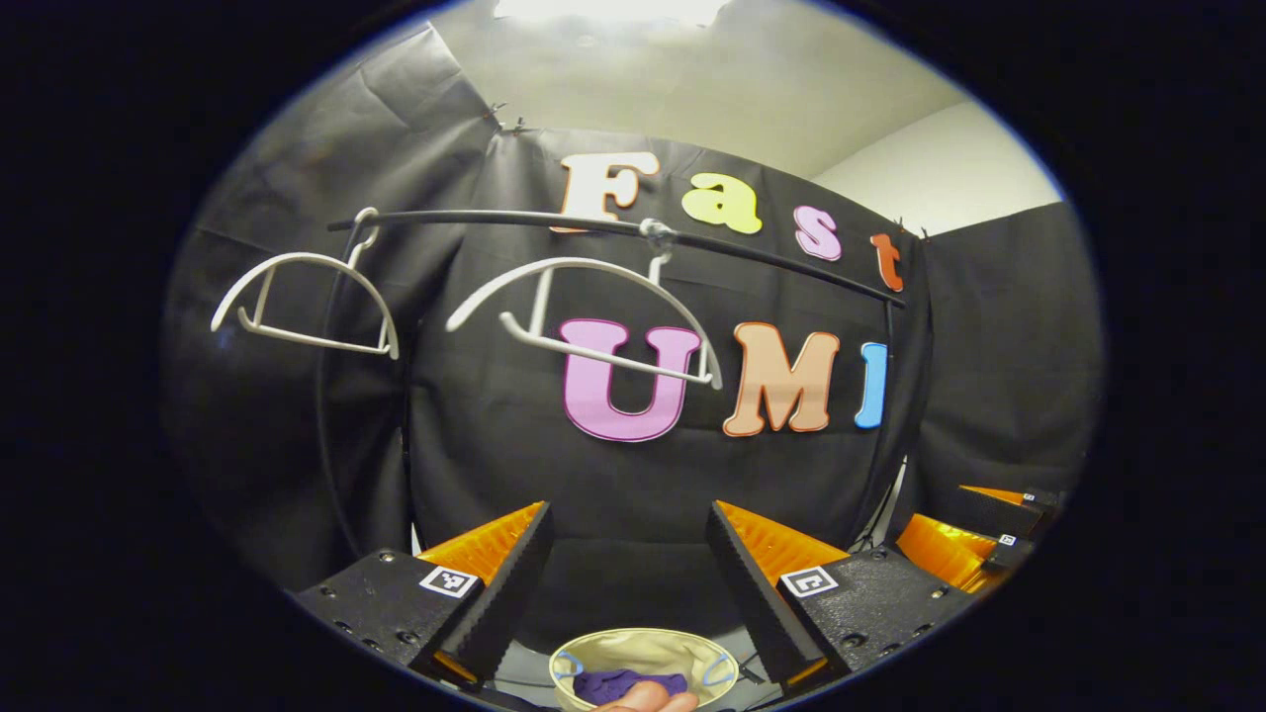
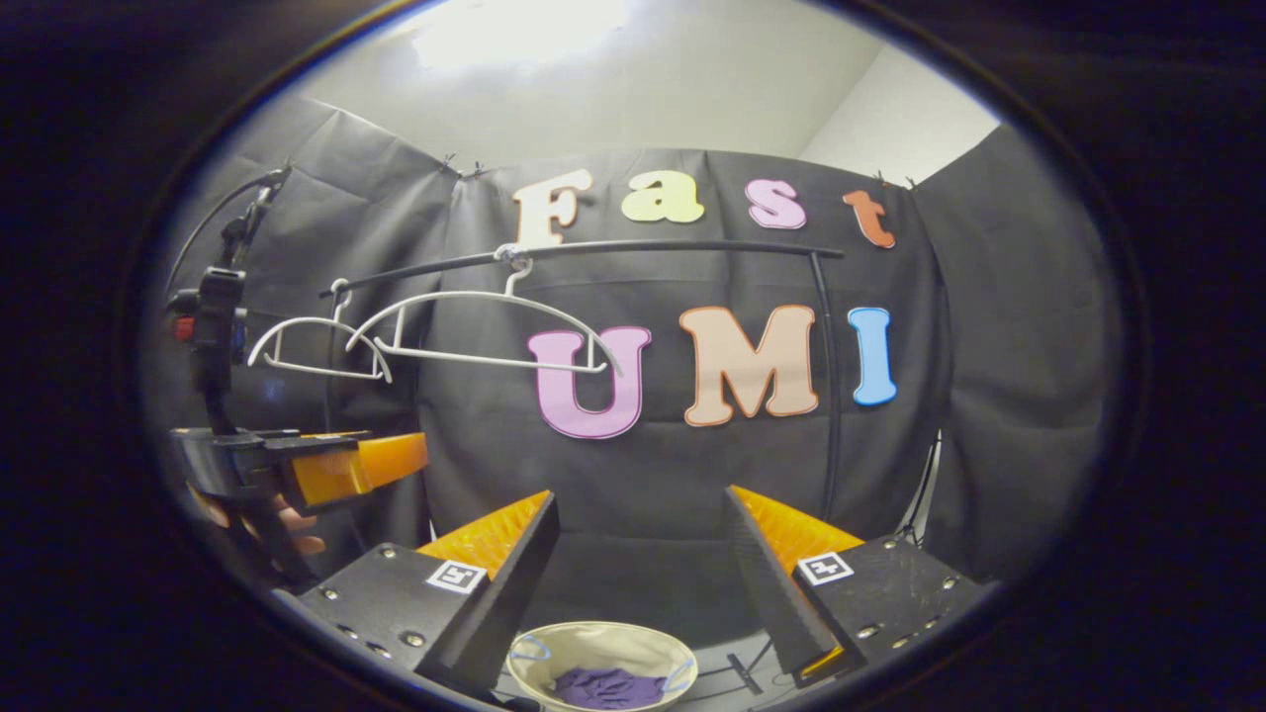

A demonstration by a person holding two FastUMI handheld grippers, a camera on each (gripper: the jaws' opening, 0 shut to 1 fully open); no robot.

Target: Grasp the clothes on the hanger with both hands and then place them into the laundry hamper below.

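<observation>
Two bare white plastic hangers [image 1: 584,316] are seen on the black rail [image 2: 593,249]; the purple garment [image 2: 608,686] lies in the round beige hamper [image 2: 633,638] below. Both the left gripper [image 1: 628,564] and the right gripper [image 2: 643,554] are held wide open, empty. Little is left to fail, except a hanger being knocked if either is raised.

Two white hangers [image 2: 475,321] hang bare on the black rail [image 2: 633,247] — one near its end, one near the middle — and the purple clothes [image 2: 608,687] lie crumpled in the round, cream laundry hamper [image 2: 603,643] down below them.
</observation>
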